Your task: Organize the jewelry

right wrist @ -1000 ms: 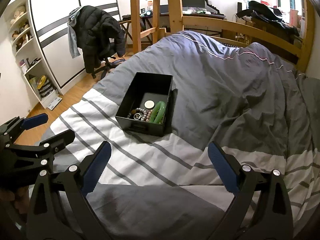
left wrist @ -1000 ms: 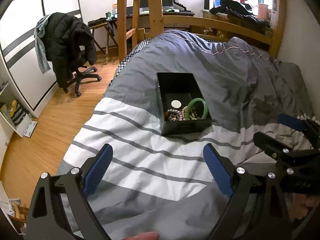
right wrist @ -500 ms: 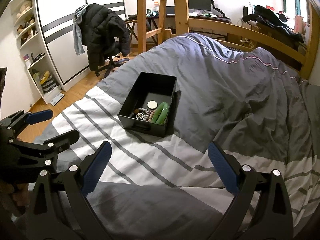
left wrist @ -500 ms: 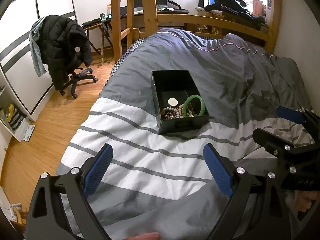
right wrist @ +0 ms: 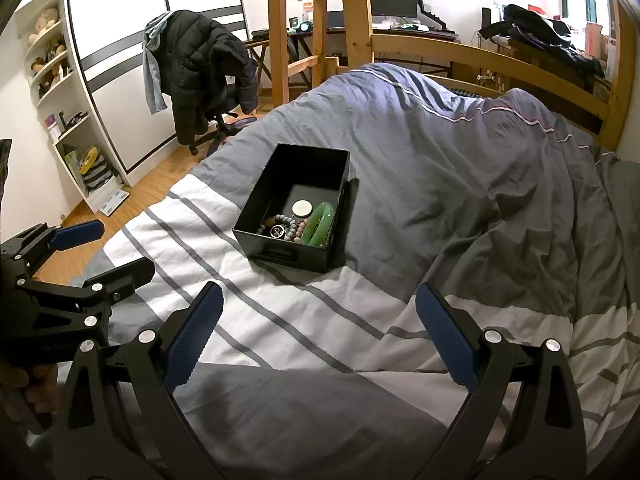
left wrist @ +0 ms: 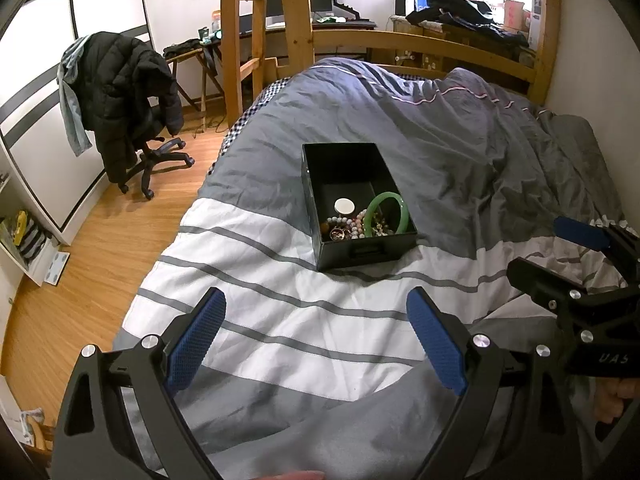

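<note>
A black open box [left wrist: 362,256] [right wrist: 288,255] stands on the striped duvet. Inside lie a green bangle [left wrist: 390,208] [right wrist: 320,222], a round white piece [left wrist: 345,205] [right wrist: 301,208] and bead bracelets [left wrist: 348,226] [right wrist: 280,229]. My left gripper [left wrist: 316,336] is open and empty, hovering over the duvet well short of the box. It also shows at the left of the right wrist view [right wrist: 106,250]. My right gripper [right wrist: 320,330] is open and empty, also short of the box. It also shows at the right of the left wrist view [left wrist: 560,248].
The grey and white duvet [left wrist: 280,308] covers the bed, with a wooden frame [left wrist: 420,46] behind. An office chair with a black jacket [left wrist: 120,96] stands on the wooden floor at left. White shelves [right wrist: 60,92] line the left wall.
Both grippers have drawn back and risen a little, so the box looks slightly farther away. Both stay open and empty. The box and its contents have not moved.
</note>
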Demonstrator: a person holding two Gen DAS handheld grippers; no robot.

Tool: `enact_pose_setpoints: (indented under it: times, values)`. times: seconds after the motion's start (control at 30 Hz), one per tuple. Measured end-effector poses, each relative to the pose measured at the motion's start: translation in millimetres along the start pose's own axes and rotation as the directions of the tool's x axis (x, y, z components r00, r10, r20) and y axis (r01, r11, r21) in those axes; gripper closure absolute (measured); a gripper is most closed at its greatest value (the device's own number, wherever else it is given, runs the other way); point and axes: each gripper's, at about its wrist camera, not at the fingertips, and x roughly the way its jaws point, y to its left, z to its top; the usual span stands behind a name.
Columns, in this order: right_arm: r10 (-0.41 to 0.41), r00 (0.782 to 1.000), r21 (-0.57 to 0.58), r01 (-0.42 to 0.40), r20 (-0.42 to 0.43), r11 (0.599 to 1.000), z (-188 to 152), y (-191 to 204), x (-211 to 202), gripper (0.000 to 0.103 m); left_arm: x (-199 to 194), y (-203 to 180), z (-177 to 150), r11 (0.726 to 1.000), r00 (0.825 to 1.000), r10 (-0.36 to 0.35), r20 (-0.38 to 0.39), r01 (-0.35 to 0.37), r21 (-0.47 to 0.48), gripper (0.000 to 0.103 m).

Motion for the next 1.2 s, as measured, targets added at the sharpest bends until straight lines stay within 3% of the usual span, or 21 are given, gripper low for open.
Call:
enact_pose_setpoints:
  times: [1.2]
  values:
    - [-0.007, 1.0, 0.015, 0.007, 0.01, 1.0, -1.8, -4.3, -3.7, 0.007, 1.3, -0.8, 2.3, 1.0, 1.0, -0.002, -0.002, 0.002, 0.022, 0.013]
